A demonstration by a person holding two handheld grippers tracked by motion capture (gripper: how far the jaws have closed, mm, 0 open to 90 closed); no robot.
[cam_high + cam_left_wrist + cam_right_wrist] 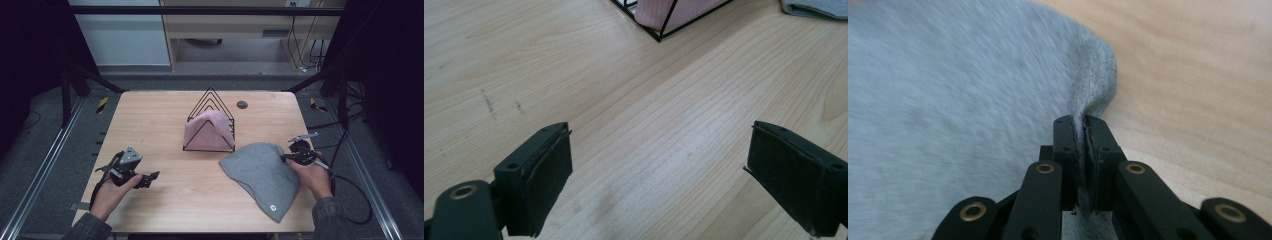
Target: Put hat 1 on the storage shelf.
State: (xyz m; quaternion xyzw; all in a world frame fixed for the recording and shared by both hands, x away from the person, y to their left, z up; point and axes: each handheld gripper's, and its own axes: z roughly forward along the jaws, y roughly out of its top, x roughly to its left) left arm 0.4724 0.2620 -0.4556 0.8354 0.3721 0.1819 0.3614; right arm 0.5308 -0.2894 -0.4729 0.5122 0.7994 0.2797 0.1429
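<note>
The hat is a grey knit beanie lying flat on the table, at your right front. Its fabric is soft and fuzzy, one colour throughout. A small round tag sits near its rim, at the end closest to you. In the right gripper view, the knit surface fills the left side, and its edge rises into a small fold at the jaws.

Your right gripper is clamped on the hat. Its jaws are pressed together with a pinch of the grey edge between the pads, on the hat's right side at the far end. Your right hand holds the gripper low over the table edge.

Your left gripper is spread wide and holds nothing. In the left gripper view, its two fingers stand well apart over bare wood. It hovers at your left front, well apart from the hat, held by your left hand.

The hat's long axis runs diagonally: the rounded crown points away from you and to the left, toward the rack, and the tagged end points toward you and to the right. The crown lies near the rack's front right corner but apart from it. A pink cloth is draped in the rack.
</note>
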